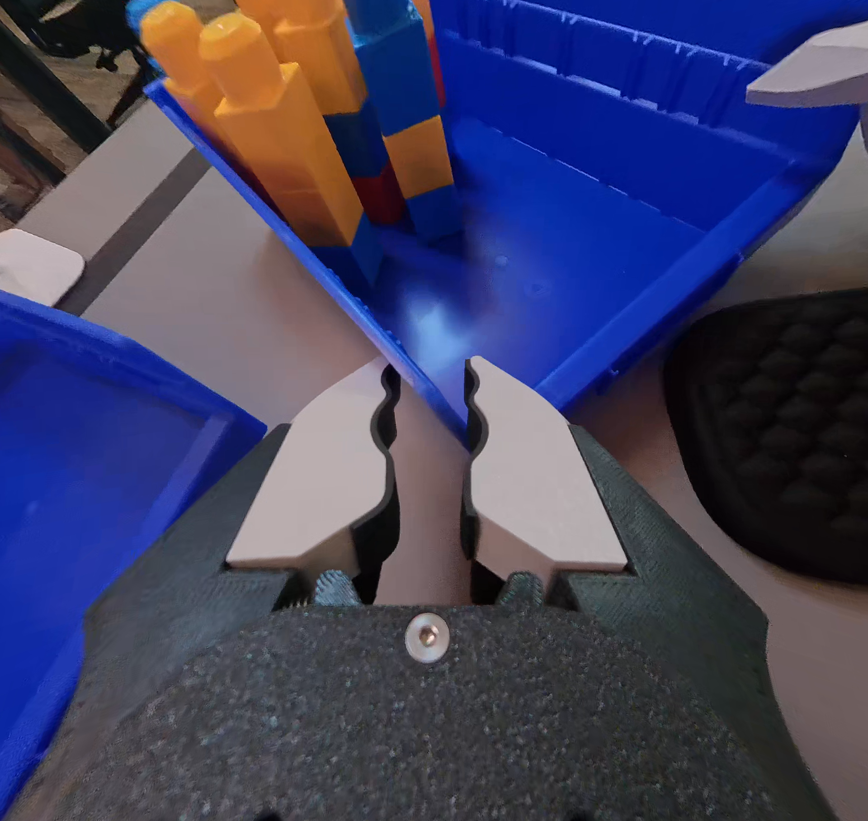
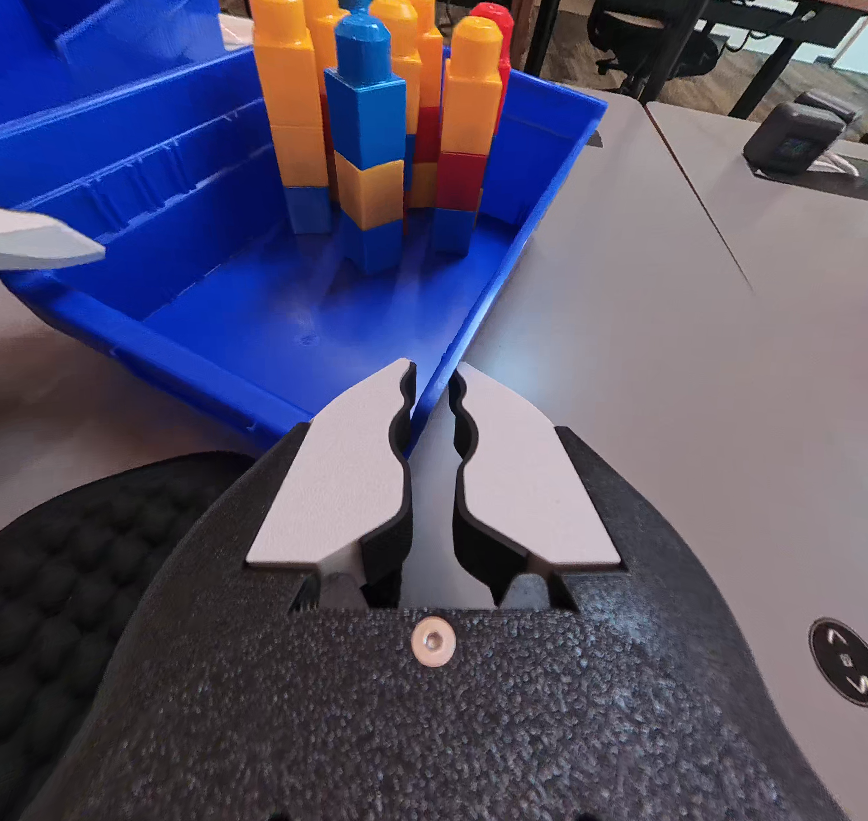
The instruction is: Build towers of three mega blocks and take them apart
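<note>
Grey bench (image 2: 610, 328) carries a blue bin (image 2: 469, 328) ahead of both tools. Several three-block towers (image 2: 371, 150) stand finished inside, awaiting dismantling. Left tool (image 1: 432, 371) and right tool (image 2: 432, 375) hang empty, jaws slightly apart.

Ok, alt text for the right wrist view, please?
Several three-block towers in orange, blue and red stand upright together at the far end of a blue bin on a grey table. The right gripper hovers empty at the bin's near corner, jaws slightly apart.
</note>
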